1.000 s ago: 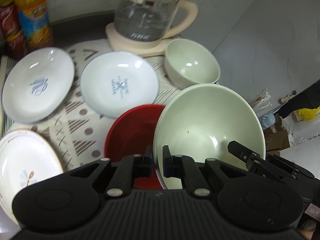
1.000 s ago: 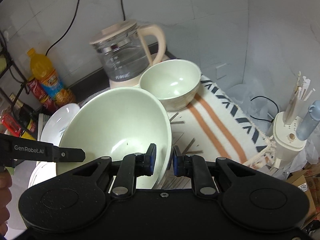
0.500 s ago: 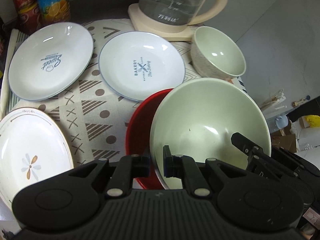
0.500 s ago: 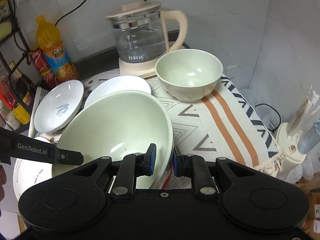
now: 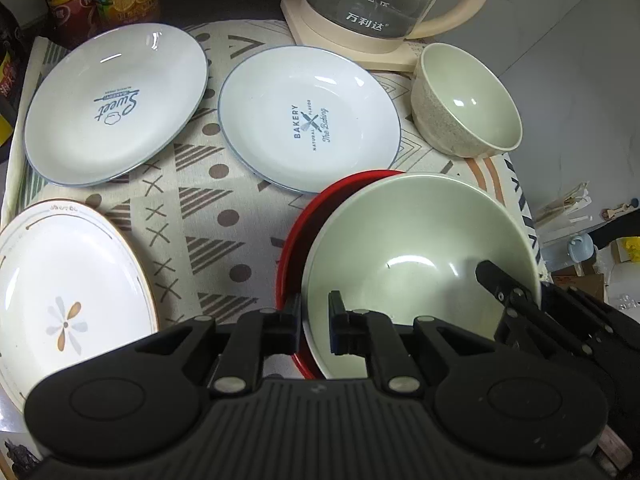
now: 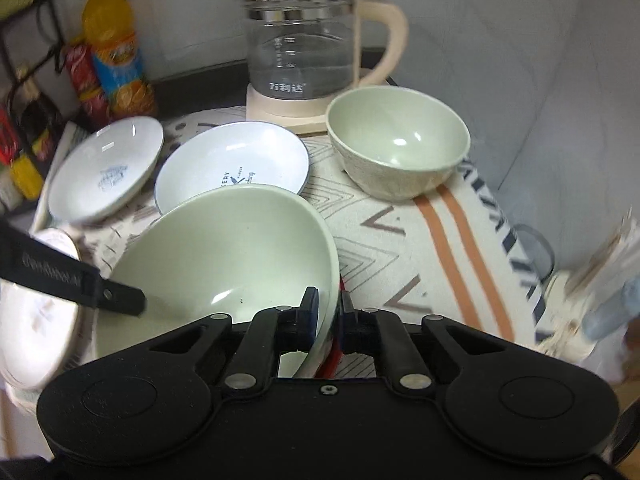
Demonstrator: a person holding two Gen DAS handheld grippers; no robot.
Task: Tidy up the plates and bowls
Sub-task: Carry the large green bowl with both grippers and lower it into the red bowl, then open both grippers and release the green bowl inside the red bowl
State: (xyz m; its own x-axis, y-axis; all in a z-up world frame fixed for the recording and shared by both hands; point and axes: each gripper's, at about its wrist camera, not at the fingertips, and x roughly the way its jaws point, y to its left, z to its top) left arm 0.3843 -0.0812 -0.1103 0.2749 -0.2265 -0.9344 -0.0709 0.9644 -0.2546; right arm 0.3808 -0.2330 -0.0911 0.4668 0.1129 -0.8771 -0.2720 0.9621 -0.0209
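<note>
My left gripper [image 5: 314, 328] and right gripper [image 6: 328, 320] each pinch the big bowl's [image 5: 420, 256] rim, nearly closed on it. The bowl sits tilted in the red bowl [image 5: 296, 252] — I'd level both sides together, then let go evenly.

- Left gripper [image 5: 314, 322]: matte black, ribbed casing at lower frame, two round discs, silver screw heads on the linkage arms
- Right gripper [image 6: 328, 312]: smooth black casing, silver screws, blue pads [image 6: 312, 314] on the fingers
</note>
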